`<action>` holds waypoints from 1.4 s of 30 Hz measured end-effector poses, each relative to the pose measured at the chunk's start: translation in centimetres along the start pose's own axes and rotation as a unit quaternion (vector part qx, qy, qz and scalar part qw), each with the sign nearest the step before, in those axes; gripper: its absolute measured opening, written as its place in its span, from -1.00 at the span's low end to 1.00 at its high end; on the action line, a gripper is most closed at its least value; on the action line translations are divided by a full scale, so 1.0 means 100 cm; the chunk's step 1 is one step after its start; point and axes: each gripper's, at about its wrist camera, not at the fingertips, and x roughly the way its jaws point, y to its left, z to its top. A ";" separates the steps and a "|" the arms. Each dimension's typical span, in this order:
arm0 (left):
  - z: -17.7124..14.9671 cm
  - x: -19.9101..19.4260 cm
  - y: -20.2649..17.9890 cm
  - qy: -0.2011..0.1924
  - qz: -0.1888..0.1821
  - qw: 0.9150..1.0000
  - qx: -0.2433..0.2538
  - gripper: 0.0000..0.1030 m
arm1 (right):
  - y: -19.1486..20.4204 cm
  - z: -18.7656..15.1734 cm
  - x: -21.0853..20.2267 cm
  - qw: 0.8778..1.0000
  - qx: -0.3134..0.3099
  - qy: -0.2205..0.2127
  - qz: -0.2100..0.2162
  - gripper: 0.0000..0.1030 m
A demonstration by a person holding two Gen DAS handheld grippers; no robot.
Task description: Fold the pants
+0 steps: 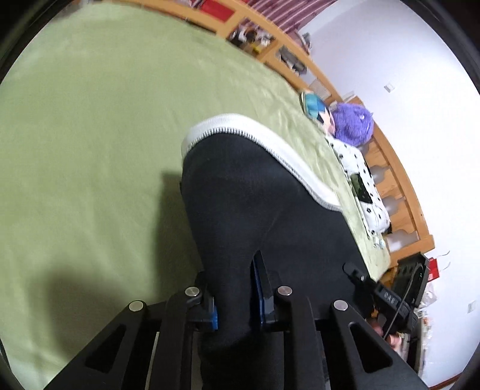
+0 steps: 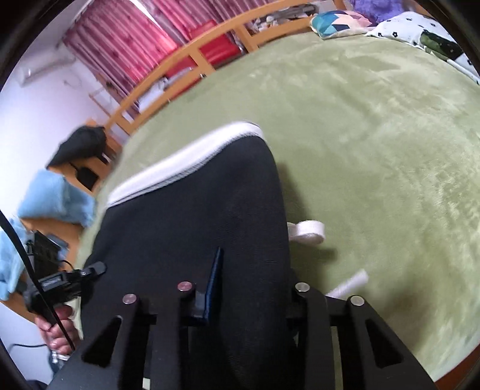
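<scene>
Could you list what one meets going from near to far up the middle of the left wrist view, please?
left gripper fingers → black pants → white waistband → green blanket → wooden bed rail

Blurred white marking, unreadable, on the other tool.

Bedroom in a home. A wide bed under a green plush blanket fills most of both views. Wooden rail frame runs along its edge. At the head: patchwork pillow, purple plush toy, white spotted bedding. Red-pink striped curtains hang behind the rail. Plain white walls. Cluttered wooden shelves beyond the bed.
</scene>
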 end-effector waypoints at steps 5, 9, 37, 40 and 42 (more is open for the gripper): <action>0.020 -0.060 0.045 -0.031 0.024 0.999 -0.003 -0.68 | 0.047 -0.022 0.017 0.999 0.009 0.011 0.030 -0.50; 0.039 -0.094 0.092 -0.033 0.070 0.997 0.002 -0.68 | 0.101 -0.040 0.041 0.996 0.004 0.009 0.083 -0.56; -0.080 -0.133 0.112 -0.040 0.115 0.992 0.041 -0.10 | 0.184 -0.156 0.022 0.973 -0.204 -0.017 -0.104 -0.09; -0.056 -0.141 0.107 -0.069 0.115 0.990 0.046 -0.05 | 0.185 -0.135 0.002 0.976 -0.199 -0.051 -0.068 -0.02; -0.031 -0.133 0.102 -0.075 0.126 0.988 0.053 -0.05 | 0.191 -0.116 -0.003 0.976 -0.198 -0.072 -0.053 0.16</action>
